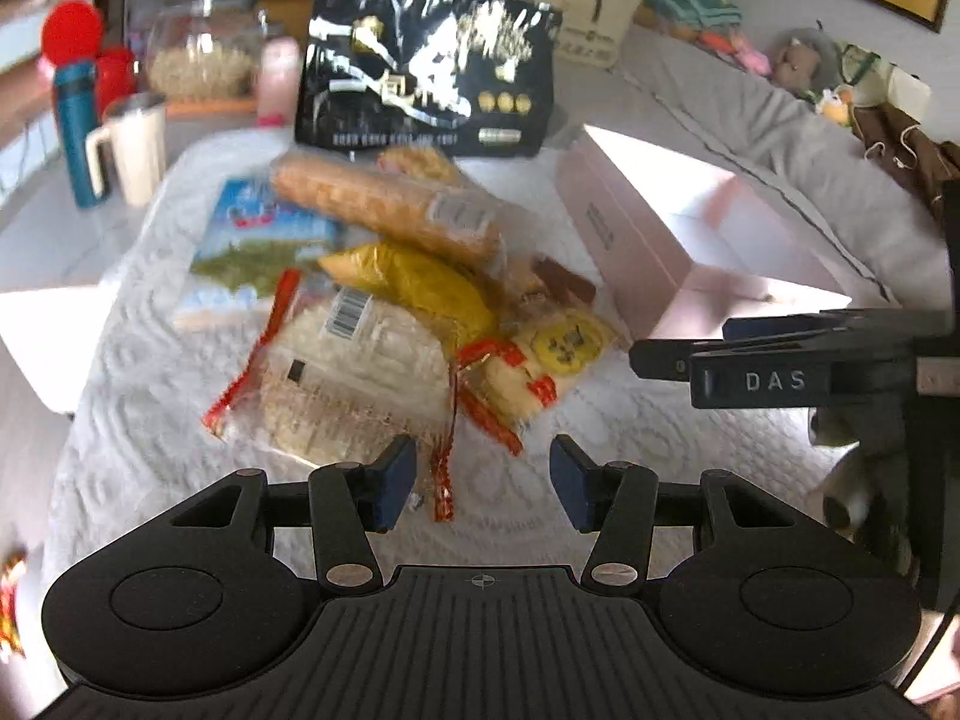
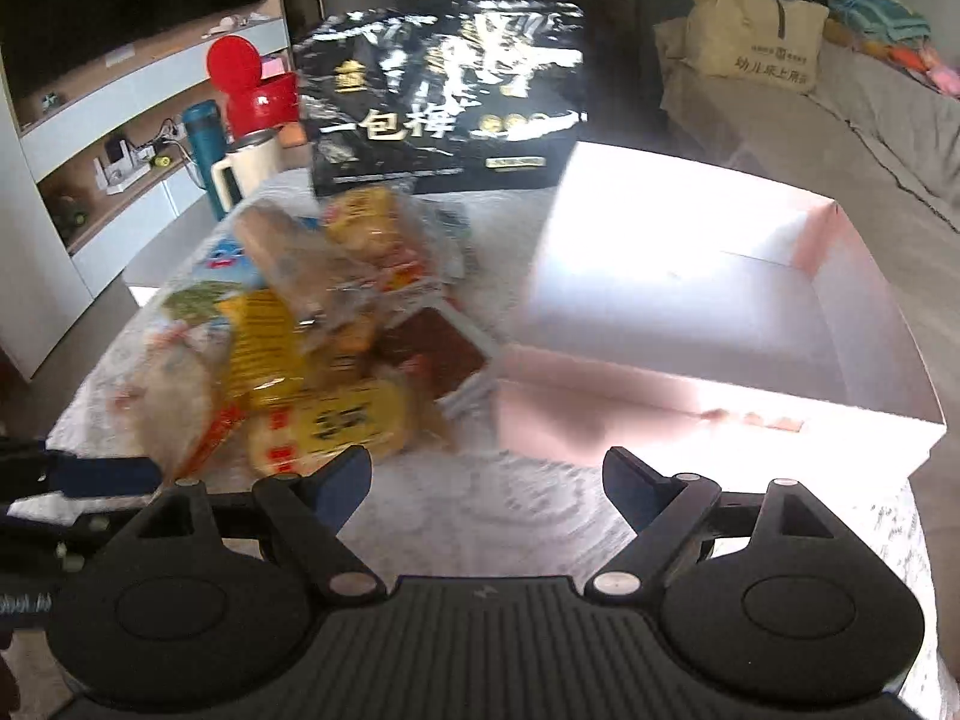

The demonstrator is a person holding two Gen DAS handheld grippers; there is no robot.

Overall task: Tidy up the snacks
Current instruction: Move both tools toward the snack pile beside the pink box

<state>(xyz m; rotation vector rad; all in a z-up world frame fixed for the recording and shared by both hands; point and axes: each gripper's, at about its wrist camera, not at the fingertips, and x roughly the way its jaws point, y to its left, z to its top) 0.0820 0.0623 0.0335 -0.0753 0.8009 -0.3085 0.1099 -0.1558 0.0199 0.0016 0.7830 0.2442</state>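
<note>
A: Left wrist view. Left tongs spread, nothing between the pads, hovering over the near edge of the snack pile on the tabletop. Right tongs just beside the pink box.

B: Step?

A: Approach, I judge; no pack gripped yet. Next move calls for closing on one wrapper, likely the rice-cracker pack.

B: Right wrist view?

A: Right tongs wide apart, empty, between pile and box. Box open, nothing visible inside. Black bag upright behind.
</note>
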